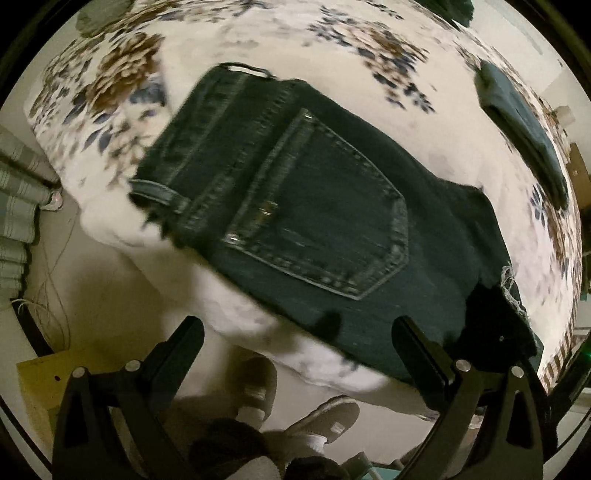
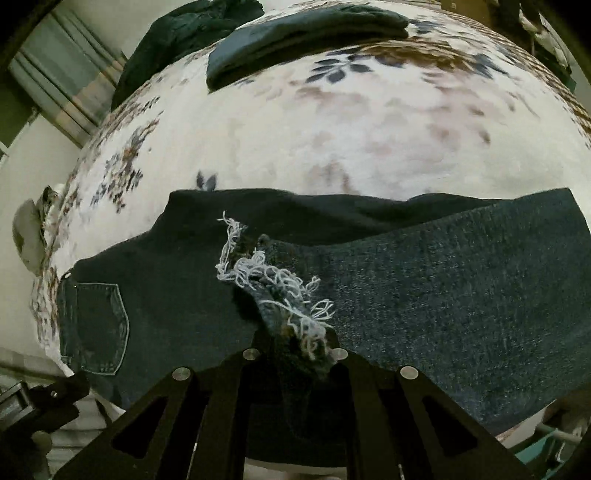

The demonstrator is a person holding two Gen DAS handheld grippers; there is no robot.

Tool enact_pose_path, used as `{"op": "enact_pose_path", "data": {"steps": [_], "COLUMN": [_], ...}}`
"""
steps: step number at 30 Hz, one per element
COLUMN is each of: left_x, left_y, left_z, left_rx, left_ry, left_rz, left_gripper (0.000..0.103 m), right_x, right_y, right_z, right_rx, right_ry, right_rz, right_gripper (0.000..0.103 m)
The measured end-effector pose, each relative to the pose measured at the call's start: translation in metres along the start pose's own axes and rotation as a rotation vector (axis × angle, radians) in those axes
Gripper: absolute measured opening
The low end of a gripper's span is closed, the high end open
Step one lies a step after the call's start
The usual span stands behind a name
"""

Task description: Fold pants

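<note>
Lying on the floral bedspread [image 1: 258, 33] near its front edge, the dark denim pants [image 1: 332, 206] showed the back pocket [image 1: 321, 206] face up, waistband toward the left in the left wrist view. In the right wrist view one leg panel [image 2: 461, 288] lay doubled over the seat area, its paler inner side showing, so a first fold of the legs toward the waist appeared under way or nearly laid, not yet flattened. The frayed hem [image 2: 280, 291] stood bunched and raised.

The right gripper [image 2: 295, 354] was pressed closed, pinching the frayed hem cloth between its fingers. The left gripper [image 1: 295, 328] hovered over the near edge of the pants with fingers spread wide and nothing between them.

Judged remaining: set the held hem down square on the waist end, smooth the doubled leg, then at least one further fold to make a compact stack. Another dark folded garment [image 2: 306, 29] sat at the far side of the bed, well apart. A person's shoes [image 1: 325, 417] were visible on the floor below the left gripper.
</note>
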State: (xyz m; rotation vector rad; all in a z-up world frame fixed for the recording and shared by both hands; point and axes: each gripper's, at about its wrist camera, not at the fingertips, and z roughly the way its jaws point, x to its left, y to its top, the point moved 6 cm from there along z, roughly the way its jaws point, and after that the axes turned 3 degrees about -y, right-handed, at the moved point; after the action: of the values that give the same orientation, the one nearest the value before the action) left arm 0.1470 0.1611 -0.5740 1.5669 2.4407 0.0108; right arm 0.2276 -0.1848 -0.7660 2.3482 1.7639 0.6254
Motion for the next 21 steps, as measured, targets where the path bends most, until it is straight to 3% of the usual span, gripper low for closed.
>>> {"op": "enact_pose_path", "data": {"steps": [6, 9, 10, 12, 13, 14, 17, 21], "left_x": [0.018, 0.029, 0.032, 0.043, 0.049, 0.057, 0.077, 0.103], "left_y": [0.002, 0.007, 0.009, 0.016, 0.018, 0.023, 0.034, 0.046], "left_z": [0.000, -0.001, -0.001, 0.000, 0.001, 0.002, 0.008, 0.022], "left_rx": [-0.001, -0.017, -0.022, -0.037, -0.043, -0.057, -0.105, -0.156], "left_ry": [0.003, -0.007, -0.010, -0.038, -0.050, -0.069, -0.102, -0.179], "left_rz": [-0.026, -0.056, -0.066, -0.128, -0.154, -0.193, -0.295, -0.439], "left_gripper": [0.103, 0.103, 0.103, 0.103, 0.103, 0.103, 0.103, 0.101], "right_x": [0.023, 0.026, 0.026, 0.037, 0.044, 0.046, 0.043, 0.030], "right_y": [0.003, 0.004, 0.005, 0.004, 0.003, 0.002, 0.007, 0.015], "right_z": [0.011, 0.011, 0.009, 0.011, 0.011, 0.009, 0.001, -0.007], "right_rx": [0.015, 0.037, 0.048, 0.116, 0.166, 0.184, 0.190, 0.174], "right_ry": [-0.055, -0.055, -0.029, 0.138, 0.243, 0.272, 0.305, 0.272], "right_rz": [-0.012, 0.017, 0.034, 0.098, 0.135, 0.151, 0.212, 0.238], "right_gripper": [0.009, 0.020, 0.035, 0.050, 0.052, 0.052, 0.055, 0.055]}}
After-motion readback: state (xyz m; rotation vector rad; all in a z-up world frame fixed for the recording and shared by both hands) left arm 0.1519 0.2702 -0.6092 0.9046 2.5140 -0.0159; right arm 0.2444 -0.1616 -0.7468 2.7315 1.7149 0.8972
